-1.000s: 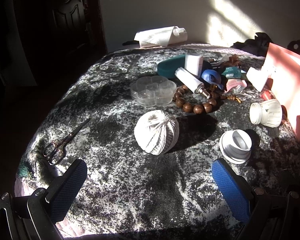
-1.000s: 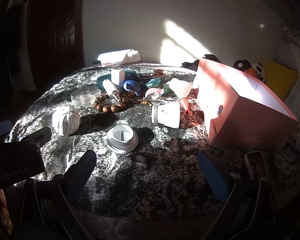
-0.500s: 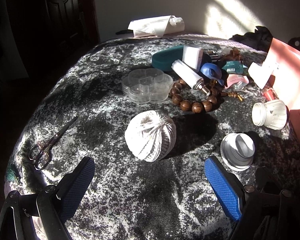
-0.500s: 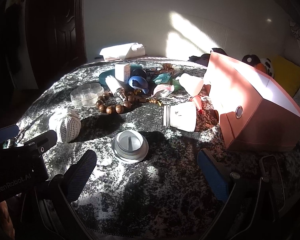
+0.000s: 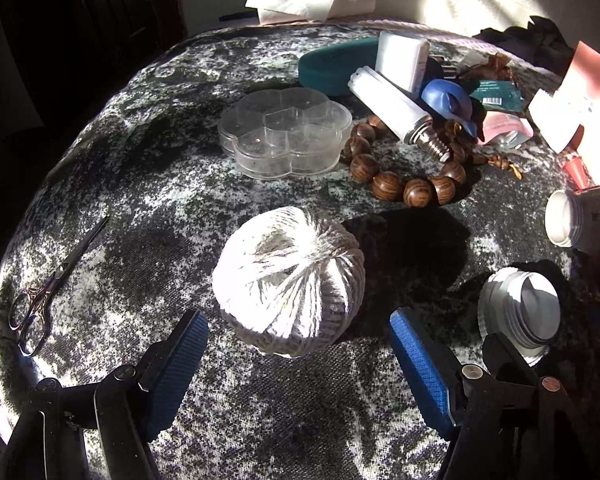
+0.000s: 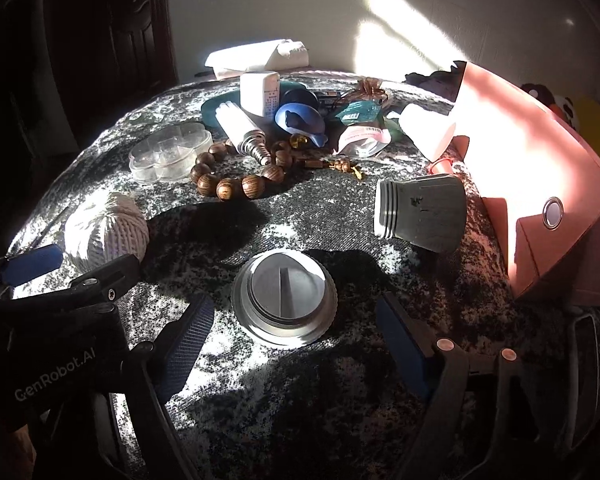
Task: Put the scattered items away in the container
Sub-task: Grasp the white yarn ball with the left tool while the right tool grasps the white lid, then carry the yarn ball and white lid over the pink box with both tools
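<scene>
A white ball of twine [image 5: 290, 286] lies on the mottled grey cloth, just ahead of my open, empty left gripper [image 5: 298, 354]; it also shows in the right wrist view [image 6: 106, 232]. A round white lid [image 6: 284, 294] lies just ahead of my open, empty right gripper [image 6: 290, 344], and shows in the left wrist view [image 5: 520, 312]. A white cup-shaped piece [image 6: 420, 212] lies on its side beyond it. The pink box [image 6: 540, 168] stands open at the right.
Small scissors [image 5: 40, 296] lie at the far left. Behind are a clear flower-shaped case [image 5: 286, 132], a wooden bead bracelet [image 5: 400, 172], a light bulb [image 5: 396, 114], a blue object [image 5: 448, 98], a teal case [image 5: 332, 64] and packets. Folded paper [image 5: 308, 0] lies at the back edge.
Both grippers have moved forward and lower. The twine ball now sits close before the left fingers and the round lid close before the right fingers. Both stay open.
</scene>
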`<state>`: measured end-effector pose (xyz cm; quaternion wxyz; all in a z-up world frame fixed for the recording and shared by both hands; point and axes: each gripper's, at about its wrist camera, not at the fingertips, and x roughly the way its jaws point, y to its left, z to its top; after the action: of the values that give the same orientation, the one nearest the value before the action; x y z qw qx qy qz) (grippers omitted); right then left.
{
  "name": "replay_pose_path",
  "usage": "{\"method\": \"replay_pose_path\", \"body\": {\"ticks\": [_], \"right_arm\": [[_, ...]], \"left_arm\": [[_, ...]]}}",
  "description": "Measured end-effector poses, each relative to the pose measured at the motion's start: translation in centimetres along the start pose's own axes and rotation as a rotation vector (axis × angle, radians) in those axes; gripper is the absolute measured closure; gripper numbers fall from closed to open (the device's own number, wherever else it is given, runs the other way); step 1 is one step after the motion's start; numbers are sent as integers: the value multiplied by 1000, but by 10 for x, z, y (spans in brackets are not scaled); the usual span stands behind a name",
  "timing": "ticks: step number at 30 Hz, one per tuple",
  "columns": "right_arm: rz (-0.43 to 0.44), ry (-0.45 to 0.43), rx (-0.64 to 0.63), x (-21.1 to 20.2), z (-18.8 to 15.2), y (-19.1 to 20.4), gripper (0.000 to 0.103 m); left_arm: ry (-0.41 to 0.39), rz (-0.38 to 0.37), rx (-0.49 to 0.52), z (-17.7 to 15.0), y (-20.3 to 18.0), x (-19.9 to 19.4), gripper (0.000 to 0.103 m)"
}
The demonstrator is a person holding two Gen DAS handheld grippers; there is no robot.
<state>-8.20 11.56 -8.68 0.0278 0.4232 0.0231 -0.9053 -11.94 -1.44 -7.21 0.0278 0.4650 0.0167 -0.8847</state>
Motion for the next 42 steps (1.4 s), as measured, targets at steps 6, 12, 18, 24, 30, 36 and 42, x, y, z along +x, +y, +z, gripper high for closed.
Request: {"method": "replay_pose_path", "body": {"ticks": [6,12,18,24,30,36,42], "right_arm": [[-1,27,13,15,2,-4,20],[24,46,13,22,5,-4,37],[46,50,23,21,5,-7,37],[59,46,14,18,3,-6,38],[67,51,19,17,3,-8,38],[68,51,26,16,2,-10,38],[68,39,28,9,2,-11,38]], "left_arm": [[11,7,-18,8,0,14,27],[21,37,-21,11,3,27,32],[38,34,-31,10,4,36,36],[24,47,-40,13,6,39,34],[10,60,-29,13,4,37,37],[-31,70,-32,13,4,27,39],[-109,71,-16,16,0,-3,39]]}}
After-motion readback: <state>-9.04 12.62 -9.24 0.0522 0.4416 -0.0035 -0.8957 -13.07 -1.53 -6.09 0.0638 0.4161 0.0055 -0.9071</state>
